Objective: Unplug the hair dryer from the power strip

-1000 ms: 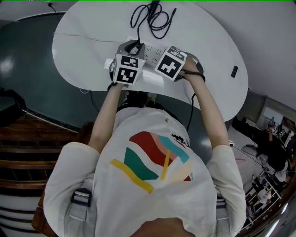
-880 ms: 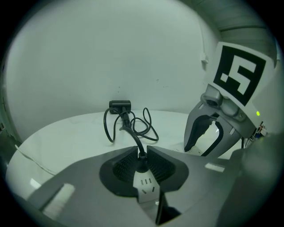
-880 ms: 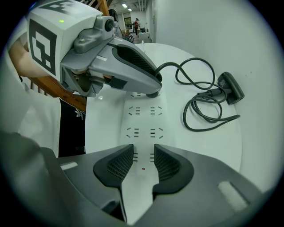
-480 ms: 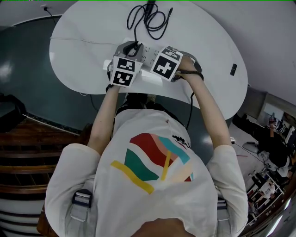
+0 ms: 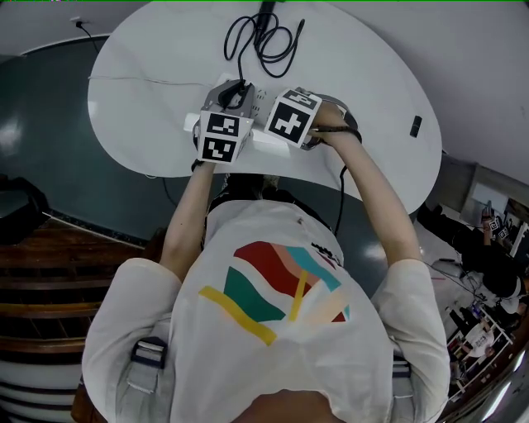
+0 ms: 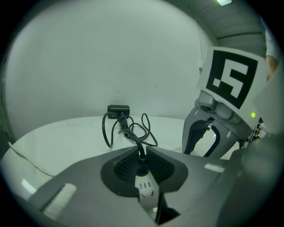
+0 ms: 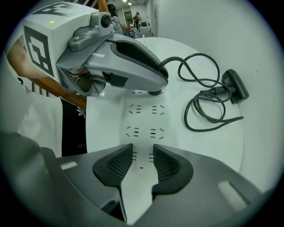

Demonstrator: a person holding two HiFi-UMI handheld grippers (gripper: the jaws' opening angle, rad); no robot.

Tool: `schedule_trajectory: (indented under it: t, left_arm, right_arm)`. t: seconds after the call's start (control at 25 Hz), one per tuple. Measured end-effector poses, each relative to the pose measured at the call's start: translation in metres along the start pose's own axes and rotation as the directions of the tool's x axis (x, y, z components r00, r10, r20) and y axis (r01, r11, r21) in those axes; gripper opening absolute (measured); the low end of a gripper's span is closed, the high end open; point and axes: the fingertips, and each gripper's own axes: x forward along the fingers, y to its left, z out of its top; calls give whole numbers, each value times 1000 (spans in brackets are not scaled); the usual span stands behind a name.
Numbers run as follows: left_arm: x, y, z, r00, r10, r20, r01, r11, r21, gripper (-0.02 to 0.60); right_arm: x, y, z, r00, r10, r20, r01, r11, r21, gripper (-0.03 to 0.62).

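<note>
head view: left gripper [image 5: 234, 92] and right gripper [image 5: 307, 124] side by side over the white power strip [image 5: 264, 99] on the counter [image 5: 372, 74]; hair dryer [image 5: 266, 8] at the far edge, cord [image 5: 273, 45] looped slack. left gripper view: jaws nearly shut, clamped on the black plug [image 6: 141, 166] seated in the strip, set for a pull. right gripper view: jaws a narrow gap apart, empty, tips down on the strip, probably to pin it.

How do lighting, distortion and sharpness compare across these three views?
Head view: dim and grey, table evenly lit, no glare. Left gripper view: heavy fisheye, dark corners, plug in focus between the jaws. Right gripper view: same fisheye, white power strip washes into the table.
</note>
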Motion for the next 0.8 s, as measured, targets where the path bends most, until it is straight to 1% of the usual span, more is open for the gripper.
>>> schedule_trajectory:
  t: [0.12,0.28,0.36,0.44,0.48,0.6,0.64,0.68,0.72,0.76,0.8]
  left_arm:
    - [-2,-1,0,1000,-20,18,20,1000,1,44]
    - [-5,-2,2,999,-24,39,23,1000,12,44]
    - [-7,-3,2,999,-25,45,22,998,54,44]
    - [-11,-5,0,998,-39,45,34,993,111,44]
    - [-13,-7,-2,998,-46,46,40,991,128,44]
    - [-17,-9,-6,998,-38,49,32,991,129,43]
    - [-17,-9,-7,998,-33,47,27,993,116,43]
    - [-17,-7,-7,999,-30,46,26,997,79,43]
    - [-16,-4,-7,998,-28,51,28,1000,4,43]
    - [-15,0,-5,998,-23,66,30,994,-105,41]
    - [-14,3,-3,996,-11,85,28,978,-208,34]
  right_arm:
    - [0,0,0,1000,12,-1,-12,1000,-2,158]
    - [-2,0,0,1000,20,-5,-20,1000,-3,155]
    - [-2,0,0,1000,30,0,-30,1000,-4,152]
    - [-2,0,1,999,40,12,-40,999,-2,143]
    - [-2,0,1,999,43,16,-43,999,-2,136]
    - [-1,0,0,999,34,14,-33,999,-26,127]
    - [-1,0,0,1000,27,12,-27,999,-44,129]
    - [0,0,0,1000,22,10,-22,998,-62,129]
    - [0,0,1,1000,20,7,-19,997,-73,129]
    - [0,0,1,1000,19,1,-19,997,-79,129]
    - [0,0,0,1000,18,-10,-19,996,-84,127]
